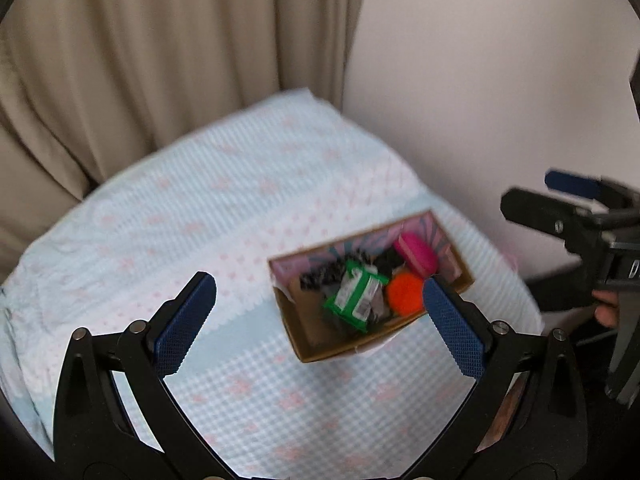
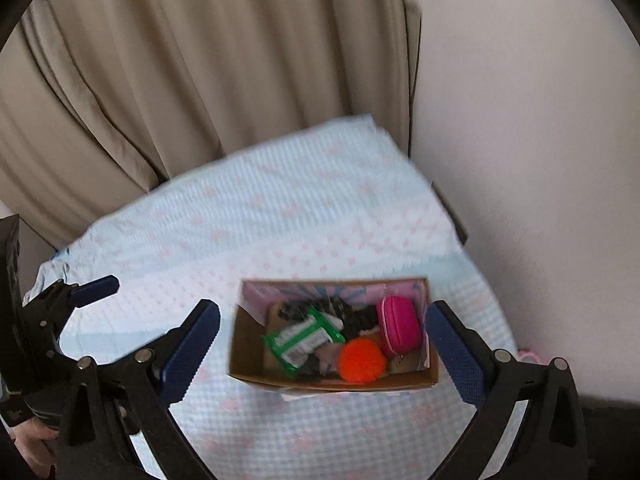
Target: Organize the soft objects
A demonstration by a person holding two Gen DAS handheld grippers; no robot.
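Soft objects lie in the cardboard box (image 2: 332, 384), straight ahead between the spread fingers of the right gripper (image 2: 322, 344); the left gripper (image 1: 320, 320), also apart and empty, has it off-centre.

Orange pompom (image 2: 362, 360), pink pouch (image 2: 400, 330), green-white packet (image 2: 304, 338) sat centre-right in a brown box (image 2: 332, 382); pale-blue checked cloth (image 2: 280, 220), beige curtain (image 2: 180, 60) above.
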